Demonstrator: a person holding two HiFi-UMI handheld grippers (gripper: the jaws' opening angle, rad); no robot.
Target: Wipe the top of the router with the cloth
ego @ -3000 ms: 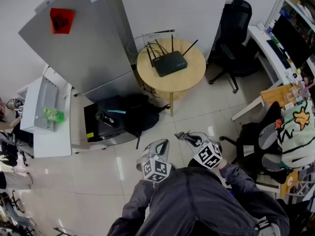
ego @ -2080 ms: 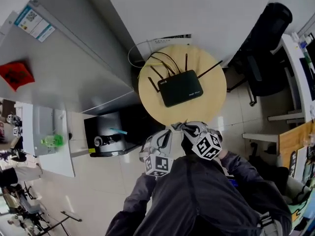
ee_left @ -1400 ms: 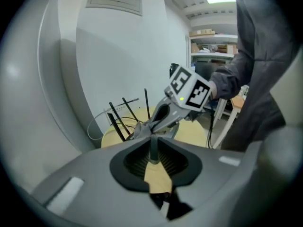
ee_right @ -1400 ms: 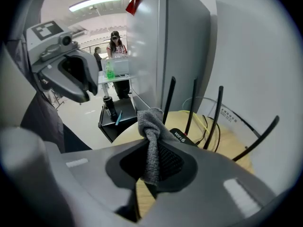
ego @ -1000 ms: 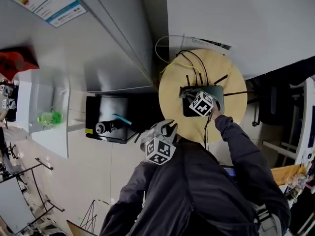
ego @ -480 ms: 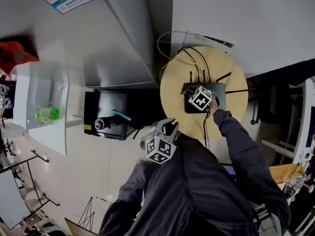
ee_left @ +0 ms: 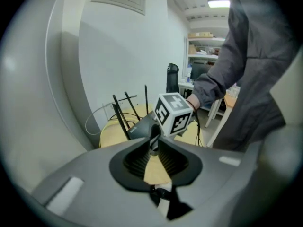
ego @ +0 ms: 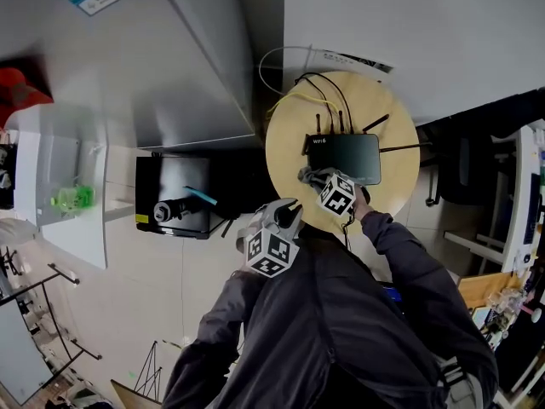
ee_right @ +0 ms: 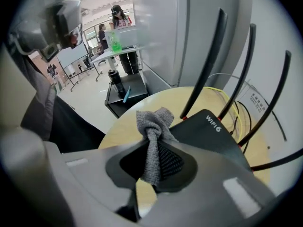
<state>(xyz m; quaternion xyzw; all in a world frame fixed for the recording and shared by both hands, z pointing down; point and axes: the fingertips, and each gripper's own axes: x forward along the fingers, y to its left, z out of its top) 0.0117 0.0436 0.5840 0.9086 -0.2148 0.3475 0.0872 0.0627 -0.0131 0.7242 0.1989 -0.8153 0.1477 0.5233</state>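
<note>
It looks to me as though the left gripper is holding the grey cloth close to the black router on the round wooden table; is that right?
Not quite: the right gripper, not the left gripper, holds the grey cloth close to the black router on the round wooden table. The right gripper view shows it clamped in the jaws.

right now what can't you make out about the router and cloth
- Whether cloth touches router: too small in head view; right gripper view shows only overlap.
- Router's near edge: right gripper view, behind the jaws.
- Router top: left gripper view, mostly behind right gripper.
- Wall label print: head view, too small.
</note>
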